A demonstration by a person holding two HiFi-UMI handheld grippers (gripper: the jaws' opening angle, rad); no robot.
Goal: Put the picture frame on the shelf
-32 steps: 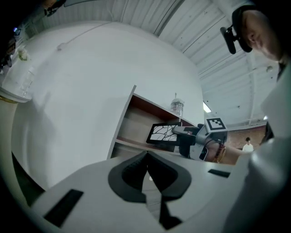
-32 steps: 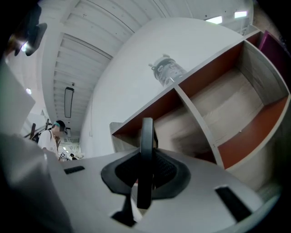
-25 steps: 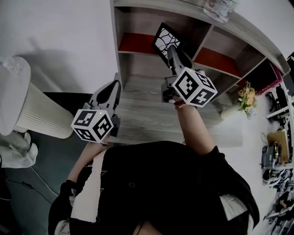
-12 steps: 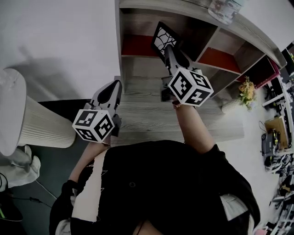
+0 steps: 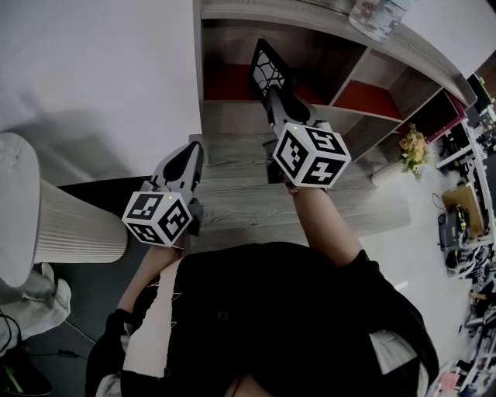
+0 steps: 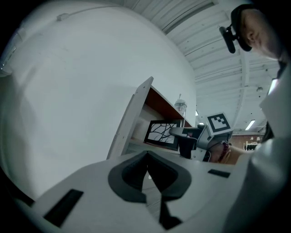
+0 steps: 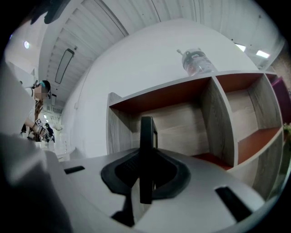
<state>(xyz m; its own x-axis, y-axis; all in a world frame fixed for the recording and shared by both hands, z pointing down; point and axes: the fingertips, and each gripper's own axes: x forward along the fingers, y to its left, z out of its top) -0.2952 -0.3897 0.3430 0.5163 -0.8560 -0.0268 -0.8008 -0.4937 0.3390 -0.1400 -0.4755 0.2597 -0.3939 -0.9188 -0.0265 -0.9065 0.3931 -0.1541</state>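
Holding the picture frame (image 5: 268, 70) tight, the right gripper (image 5: 272, 93) has its two jaws squeezed on the frame's bottom edge. The frame is up in the air, just in front of the left box of the shelf (image 5: 239, 133), the box with the red-brown back. It stands almost straight up, with its black and white branch picture turned toward the person. It does not look like it is sitting on the wood yet, so I think the job is about half done. The frame has been carried to the shelf. What is left is to set it down inside, let go, and pull the gripper back out. The right arm reaches far forward, and the cube with the squares faces up at the head camera. The left gripper (image 5: 189, 149) is lower and closer to the body, near the left side of the shelf and pointing at it. Its jaws are pressed together with nothing in them. A clear bottle (image 5: 373, 14) lies on top of the shelf, well away from the frame.
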